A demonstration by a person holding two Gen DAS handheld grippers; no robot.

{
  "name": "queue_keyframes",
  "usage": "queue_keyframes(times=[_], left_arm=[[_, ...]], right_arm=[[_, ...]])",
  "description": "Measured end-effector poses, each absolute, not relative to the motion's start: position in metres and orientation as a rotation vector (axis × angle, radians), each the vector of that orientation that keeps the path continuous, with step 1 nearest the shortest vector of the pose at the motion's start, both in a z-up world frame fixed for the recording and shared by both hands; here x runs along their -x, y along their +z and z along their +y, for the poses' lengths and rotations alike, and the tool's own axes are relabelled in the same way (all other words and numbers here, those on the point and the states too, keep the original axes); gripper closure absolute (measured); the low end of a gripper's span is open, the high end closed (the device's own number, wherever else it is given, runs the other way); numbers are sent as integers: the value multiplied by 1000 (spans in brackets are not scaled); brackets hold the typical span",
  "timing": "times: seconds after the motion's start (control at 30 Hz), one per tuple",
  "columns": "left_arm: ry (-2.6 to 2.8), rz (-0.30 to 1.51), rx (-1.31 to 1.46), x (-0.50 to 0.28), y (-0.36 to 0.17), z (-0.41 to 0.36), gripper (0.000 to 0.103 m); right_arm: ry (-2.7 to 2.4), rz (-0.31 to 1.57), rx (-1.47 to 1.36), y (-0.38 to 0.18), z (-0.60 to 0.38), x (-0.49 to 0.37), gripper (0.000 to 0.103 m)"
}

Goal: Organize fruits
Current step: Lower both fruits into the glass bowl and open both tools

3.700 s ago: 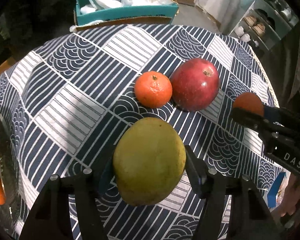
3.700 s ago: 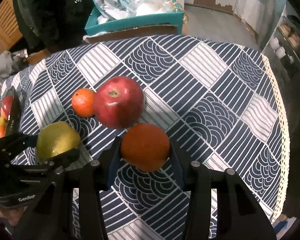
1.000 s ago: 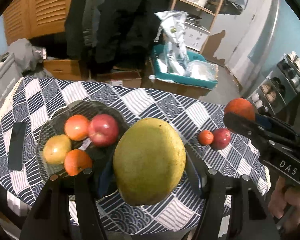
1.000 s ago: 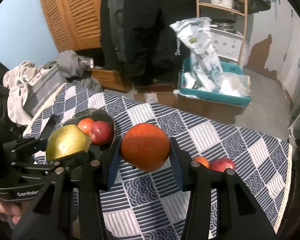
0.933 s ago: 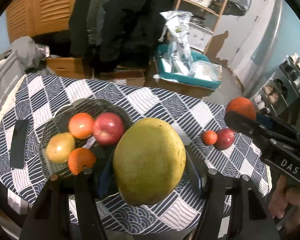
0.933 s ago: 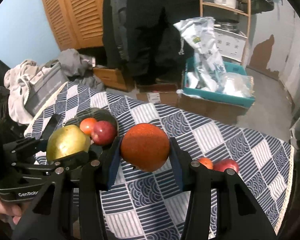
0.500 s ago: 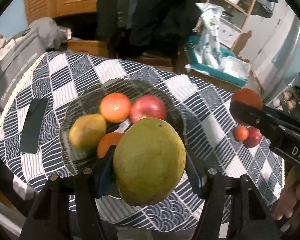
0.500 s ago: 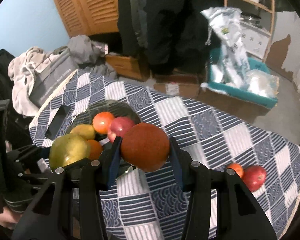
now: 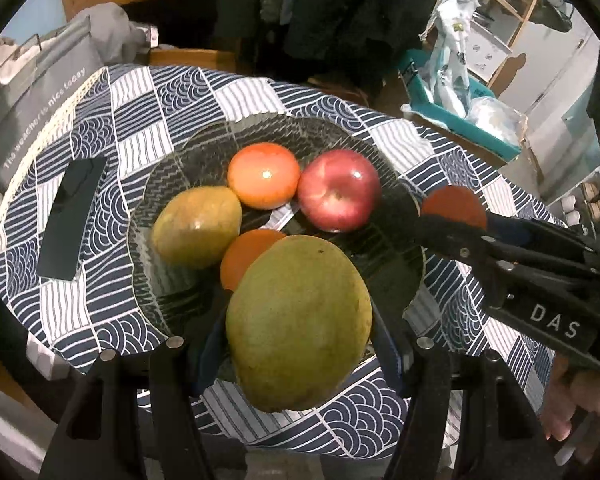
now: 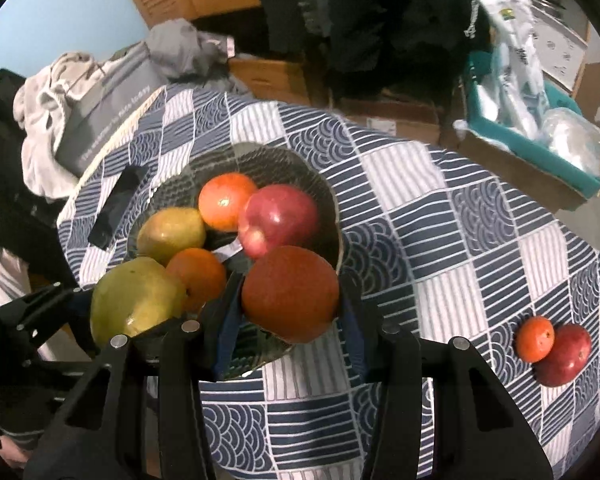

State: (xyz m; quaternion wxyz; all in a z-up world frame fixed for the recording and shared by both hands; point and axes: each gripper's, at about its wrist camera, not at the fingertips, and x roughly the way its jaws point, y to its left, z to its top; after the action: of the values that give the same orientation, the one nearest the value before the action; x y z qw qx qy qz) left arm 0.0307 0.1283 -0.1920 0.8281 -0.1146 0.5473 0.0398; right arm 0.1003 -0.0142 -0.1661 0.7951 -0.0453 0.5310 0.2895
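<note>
My left gripper [image 9: 298,344] is shut on a large green-yellow mango [image 9: 298,322], held over the near rim of a dark glass bowl [image 9: 172,168]. My right gripper [image 10: 290,304] is shut on an orange [image 10: 290,292], held over the bowl's [image 10: 284,160] right near edge. The bowl holds a small mango [image 9: 196,226], a tomato [image 9: 263,176], a red apple [image 9: 338,190] and an orange [image 9: 246,252]. The held orange [image 9: 452,210] and held mango [image 10: 134,300] each show in the other wrist view. A small orange [image 10: 534,338] and a red fruit [image 10: 564,354] lie on the table at the right.
The round table carries a navy-and-white patterned cloth [image 10: 440,208]. A black phone [image 9: 70,220] lies left of the bowl. A grey bag [image 10: 112,108] and clothes sit beyond the table's left edge. A teal box [image 10: 540,136] with plastic bags stands behind on the right.
Both grippers have carried their fruit leftward and down toward the bowl, which now looks larger and closer. The two fruits left on the table have dropped out of the left wrist view.
</note>
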Motion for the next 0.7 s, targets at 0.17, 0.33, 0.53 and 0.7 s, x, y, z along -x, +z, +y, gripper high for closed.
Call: queue_keyframes(times=[0.17,0.33,0.53,0.7], left_arm=[[94,1175,247,-30,-198,132,37],[94,1179,253,-29,-200,134,37],[83,1187,250,-31,-202,131,37],[68,1197,254,-33,-205,127,37]], right_arm=[[642,1179,84,-177,-7,-103,57],[677,1225,50,-184,0,-105,56],[684,1204,38,-177,3,-105,40],[661,1196,19,-173,-5,-109,40]])
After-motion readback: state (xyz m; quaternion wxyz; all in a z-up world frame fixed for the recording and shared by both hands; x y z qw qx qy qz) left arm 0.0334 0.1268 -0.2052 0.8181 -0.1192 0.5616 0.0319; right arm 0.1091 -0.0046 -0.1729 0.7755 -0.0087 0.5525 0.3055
